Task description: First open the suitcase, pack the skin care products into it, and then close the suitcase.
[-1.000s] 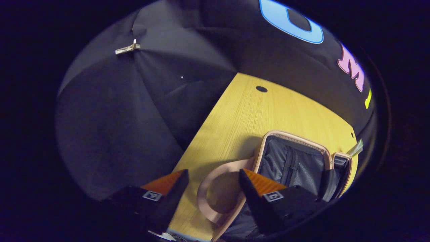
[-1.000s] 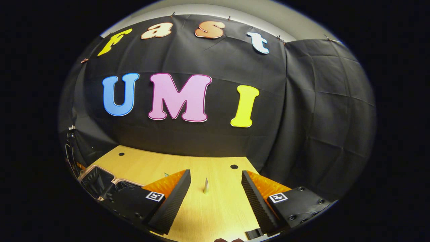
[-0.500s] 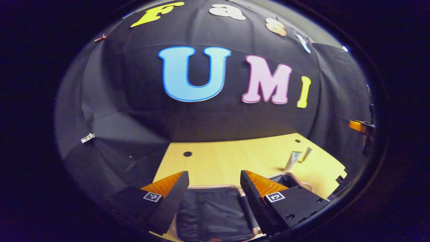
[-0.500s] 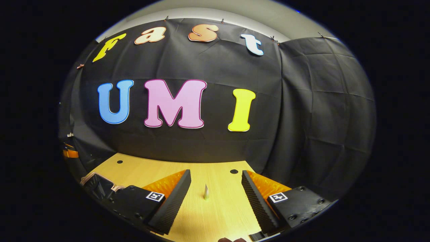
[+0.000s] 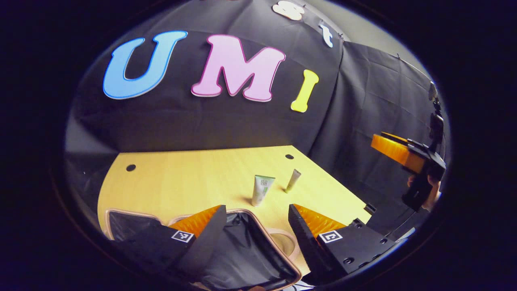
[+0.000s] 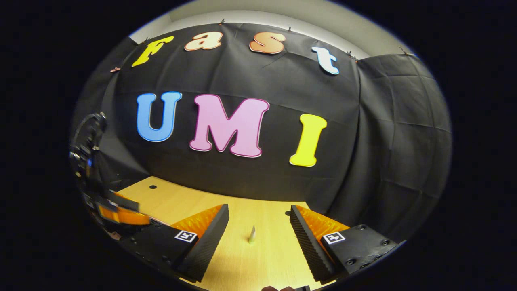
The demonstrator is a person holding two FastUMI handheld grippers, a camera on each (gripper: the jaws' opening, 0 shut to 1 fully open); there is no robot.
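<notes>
The suitcase lies open at the table's near edge, pink-rimmed with bare dark lining, right under my left gripper, which is open and empty above it. Beyond it two skin care tubes stand upright on the wood: a larger white and green tube and a slimmer tube to its right. In the right gripper view the slim tube stands ahead between the fingers of my right gripper, open and well short of it. The right gripper hangs in the air at the far right, held by a hand.
The yellow wooden table has small dark holes near its far corners and meets the black cloth wall at the back and right. The left gripper shows at the left edge of the right gripper view.
My left gripper has swung from facing the suitcase's left side to facing right, toward the two tubes. The right gripper has barely moved; the left one has come into its left edge.
</notes>
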